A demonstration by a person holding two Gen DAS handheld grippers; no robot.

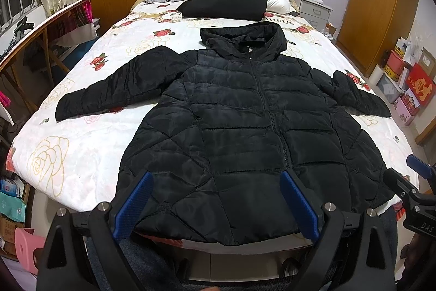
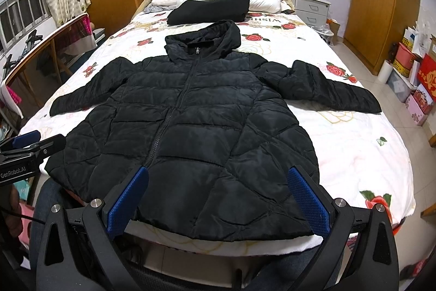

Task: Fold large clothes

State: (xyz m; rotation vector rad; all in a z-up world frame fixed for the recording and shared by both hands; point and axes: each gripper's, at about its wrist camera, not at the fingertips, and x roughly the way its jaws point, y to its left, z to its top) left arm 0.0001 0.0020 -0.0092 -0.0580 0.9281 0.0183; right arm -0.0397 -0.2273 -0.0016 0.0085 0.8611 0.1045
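Both tools hung at the bed's near edge, the left gripper (image 1: 216, 205) and right gripper (image 2: 218, 199) spread wide, gripping nothing. The black jacket (image 1: 245, 127) lay flat mid-bed (image 1: 81, 154), zipped, sleeves outstretched, hood toward the headboard. Beyond it sat a folded black garment (image 1: 226, 6).

"GenRobot.AI" stands on the left tongs (image 2: 26, 139); "DAS" on the right tongs (image 1: 421, 168).
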